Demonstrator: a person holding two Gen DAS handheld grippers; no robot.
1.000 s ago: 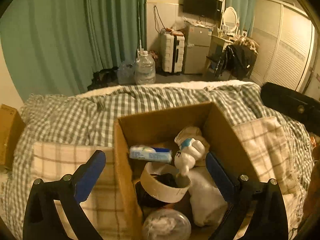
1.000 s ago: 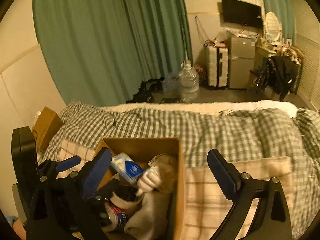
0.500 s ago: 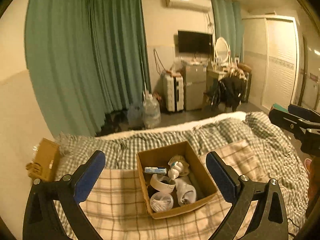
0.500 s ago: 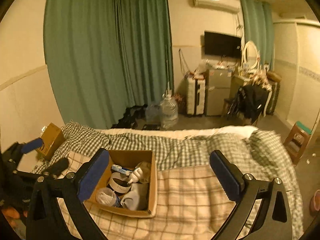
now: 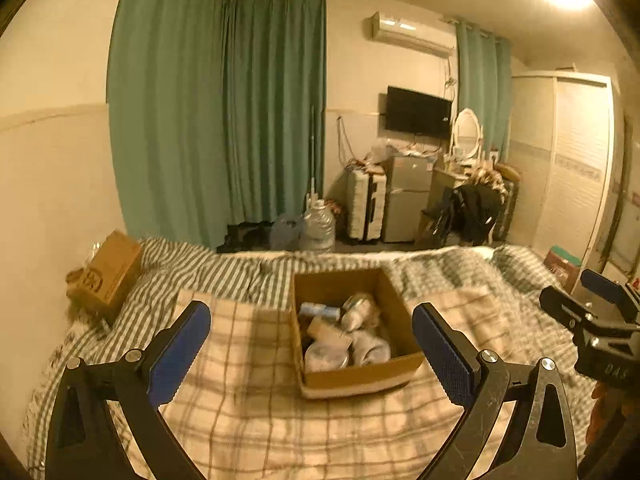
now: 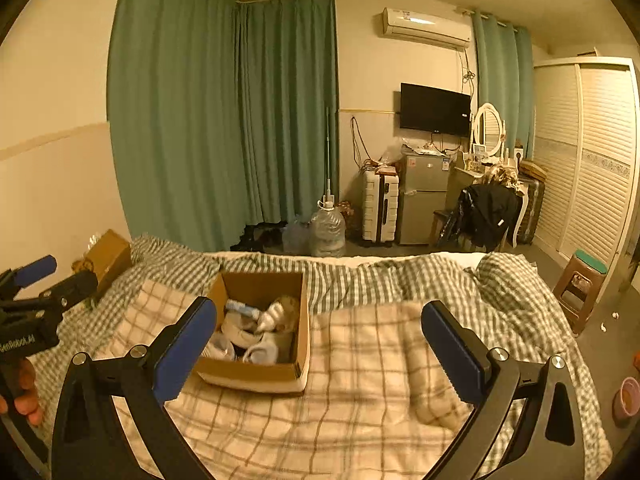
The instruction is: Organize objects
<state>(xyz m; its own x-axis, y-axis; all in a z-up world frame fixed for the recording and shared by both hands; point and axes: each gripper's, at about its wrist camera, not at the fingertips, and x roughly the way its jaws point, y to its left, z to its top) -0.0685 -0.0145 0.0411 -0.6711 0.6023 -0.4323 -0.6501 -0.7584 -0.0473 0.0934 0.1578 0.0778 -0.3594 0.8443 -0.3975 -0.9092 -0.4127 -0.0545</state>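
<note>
An open cardboard box sits on the bed's plaid blanket, and it also shows in the right wrist view. It holds a blue and white pack, a white figure, a tape roll, a clear round tub and white cloth. My left gripper is open and empty, held back well above the bed in front of the box. My right gripper is open and empty, to the right of the box.
A second closed cardboard box lies at the bed's left edge by the wall. A checked duvet covers the far side. Beyond the bed stand water jugs, a suitcase, a small fridge, and a stool at right.
Both grippers have pulled far back and up from the box, which now looks small on the bed. Both stay open and empty.
</note>
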